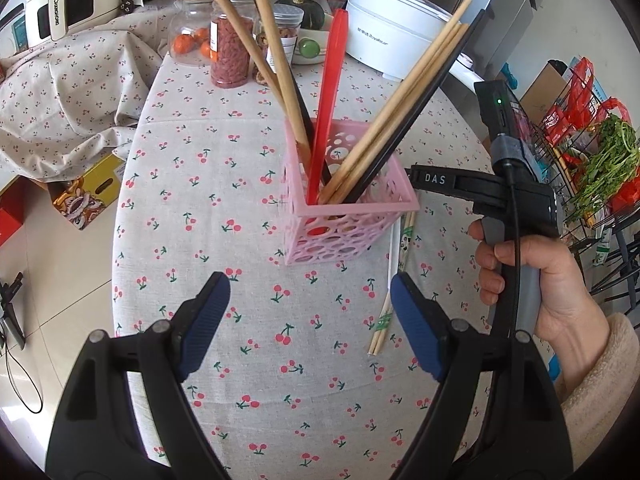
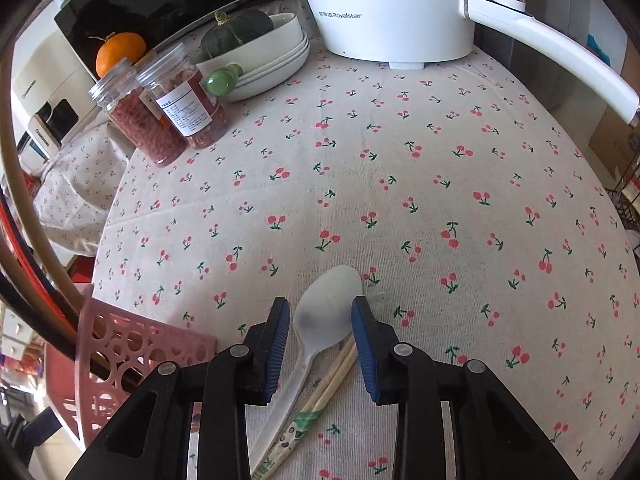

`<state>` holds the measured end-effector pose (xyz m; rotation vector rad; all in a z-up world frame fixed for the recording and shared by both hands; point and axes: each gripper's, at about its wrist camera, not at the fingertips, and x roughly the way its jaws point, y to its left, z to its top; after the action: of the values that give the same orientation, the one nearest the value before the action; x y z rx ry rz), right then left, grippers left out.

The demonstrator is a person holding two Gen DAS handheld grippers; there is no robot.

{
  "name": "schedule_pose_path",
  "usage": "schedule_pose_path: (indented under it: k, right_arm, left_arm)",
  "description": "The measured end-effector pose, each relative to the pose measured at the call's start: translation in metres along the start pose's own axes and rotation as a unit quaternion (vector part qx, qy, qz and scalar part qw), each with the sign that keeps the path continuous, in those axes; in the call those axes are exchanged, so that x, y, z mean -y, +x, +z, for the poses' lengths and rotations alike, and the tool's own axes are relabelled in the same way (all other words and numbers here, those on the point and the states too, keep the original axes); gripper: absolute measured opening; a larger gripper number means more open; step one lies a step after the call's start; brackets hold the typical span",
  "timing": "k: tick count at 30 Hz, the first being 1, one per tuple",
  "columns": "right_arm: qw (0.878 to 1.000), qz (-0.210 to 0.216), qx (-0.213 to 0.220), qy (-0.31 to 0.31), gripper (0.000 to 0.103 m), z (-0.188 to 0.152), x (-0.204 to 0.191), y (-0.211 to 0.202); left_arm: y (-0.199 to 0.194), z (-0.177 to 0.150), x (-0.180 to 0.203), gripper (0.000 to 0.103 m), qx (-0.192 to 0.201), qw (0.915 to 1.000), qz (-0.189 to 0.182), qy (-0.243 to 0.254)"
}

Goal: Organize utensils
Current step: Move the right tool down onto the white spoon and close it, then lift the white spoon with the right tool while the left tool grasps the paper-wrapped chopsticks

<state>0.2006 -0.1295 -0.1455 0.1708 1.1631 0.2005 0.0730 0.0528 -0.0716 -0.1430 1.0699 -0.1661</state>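
— Utensils mostly stand in the pink basket [image 1: 348, 216] already: wooden chopsticks [image 1: 400, 120], black ones, a red handle [image 1: 328, 112]. That part looks done to me.

— And what's left?

— A white plastic spoon [image 2: 326, 312] and a wrapped pair of disposable chopsticks [image 2: 320, 400], both lying flat on the cherry tablecloth [image 2: 440, 160] just beside the basket.

— Is anyone on them?

— The right gripper [image 2: 320, 320] is low over the spoon's bowl, blue pads either side of it. I'd judge the jaws narrowed but not yet pinching; a gap shows on each side of the bowl.

— And the other hand?

— The left gripper [image 1: 310, 320] hangs spread wide over bare cloth in front of the basket, holding nothing.

— Do both cameras show all that?

— No. The left one gives the whole basket, its contents, and the person's right hand [image 1: 532, 280] on the handle, but only the ends of the loose pieces. The right one shows the spoon between the pads, and merely a corner of the basket.
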Motion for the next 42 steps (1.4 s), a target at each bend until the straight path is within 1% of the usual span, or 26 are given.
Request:
schedule_pose_path:
  k: [3, 9, 10, 11, 12, 13, 16, 20, 22, 26, 27, 28, 29, 30, 31, 32, 33, 35, 38, 42]
  right_arm:
    - [1.0, -0.011, -0.005, -0.017, 0.038, -0.001, -0.004, 0.009]
    - [0.996, -0.039, -0.001, -0.081, 0.037, -0.007, -0.018, 0.013]
    - [0.994, -0.048, -0.001, -0.097, 0.032, -0.009, -0.021, 0.013]
    - [0.992, -0.057, 0.0, -0.111, 0.024, -0.011, -0.024, 0.014]
    - [0.992, -0.052, -0.002, -0.118, 0.009, -0.011, -0.025, 0.013]
    - [0.993, -0.041, -0.007, -0.112, 0.007, -0.012, -0.022, 0.012]
    - [0.996, 0.0, -0.014, -0.084, 0.007, -0.013, -0.012, 0.004]
    - [0.998, 0.04, -0.001, -0.039, 0.007, -0.013, 0.008, -0.024]
    - [0.999, 0.04, 0.01, -0.033, 0.007, -0.014, 0.016, -0.042]
    - [0.999, 0.022, 0.026, -0.033, 0.007, -0.021, 0.034, -0.071]
    - [0.999, 0.018, 0.028, -0.031, 0.007, -0.023, 0.04, -0.078]
    - [0.999, 0.014, 0.03, -0.031, 0.007, -0.025, 0.044, -0.084]
    - [0.999, 0.01, 0.032, -0.031, 0.007, -0.028, 0.049, -0.089]
    - [0.999, 0.007, 0.032, -0.031, 0.007, -0.03, 0.053, -0.095]
    - [0.999, 0.005, 0.032, -0.032, 0.007, -0.031, 0.058, -0.099]
    - [0.999, 0.004, 0.03, -0.031, 0.007, -0.034, 0.063, -0.103]
    - [0.999, 0.003, 0.026, -0.03, 0.007, -0.036, 0.069, -0.105]
    - [1.0, -0.005, 0.011, -0.028, 0.007, -0.041, 0.08, -0.107]
    - [0.999, -0.011, -0.025, -0.022, 0.007, -0.049, 0.098, -0.099]
    - [0.998, -0.007, -0.064, -0.022, 0.008, -0.059, 0.116, -0.089]
  left_arm:
    - [0.002, 0.0, -0.001, 0.082, -0.003, 1.0, 0.0, 0.0]
    - [0.004, 0.0, 0.002, 0.082, -0.007, 1.0, 0.002, 0.003]
    - [0.004, 0.0, 0.002, 0.082, -0.007, 1.0, 0.002, 0.004]
    - [0.004, -0.001, 0.003, 0.082, -0.008, 1.0, 0.002, 0.006]
    - [0.004, -0.001, 0.004, 0.082, -0.008, 0.9999, 0.002, 0.007]
    - [0.004, -0.002, 0.006, 0.082, -0.008, 0.9999, 0.002, 0.009]
    - [0.003, -0.003, 0.01, 0.082, -0.008, 0.9999, 0.001, 0.013]
    - [0.0, -0.003, 0.02, 0.082, -0.007, 0.9998, -0.01, 0.019]
    - [-0.001, -0.004, 0.03, 0.082, -0.004, 0.9994, -0.016, 0.029]
    - [-0.001, -0.008, 0.057, 0.082, -0.004, 0.9976, -0.033, 0.061]
    - [0.0, -0.009, 0.065, 0.081, -0.005, 0.9969, -0.036, 0.07]
    - [0.002, -0.01, 0.073, 0.079, -0.006, 0.9961, -0.039, 0.079]
    - [0.005, -0.01, 0.082, 0.074, -0.009, 0.9953, -0.041, 0.088]
    - [0.008, -0.011, 0.09, 0.065, -0.013, 0.9942, -0.045, 0.097]
    - [0.012, -0.01, 0.097, 0.059, -0.018, 0.9931, -0.047, 0.106]
    - [0.017, -0.009, 0.104, 0.048, -0.024, 0.9921, -0.047, 0.114]
    - [0.024, -0.007, 0.111, 0.041, -0.03, 0.9913, -0.043, 0.12]
    - [0.04, -0.002, 0.124, 0.033, -0.044, 0.9906, -0.026, 0.127]
    - [0.065, 0.009, 0.142, 0.023, -0.059, 0.9888, 0.004, 0.137]
    - [0.1, 0.022, 0.155, 0.022, -0.087, 0.9854, 0.042, 0.14]
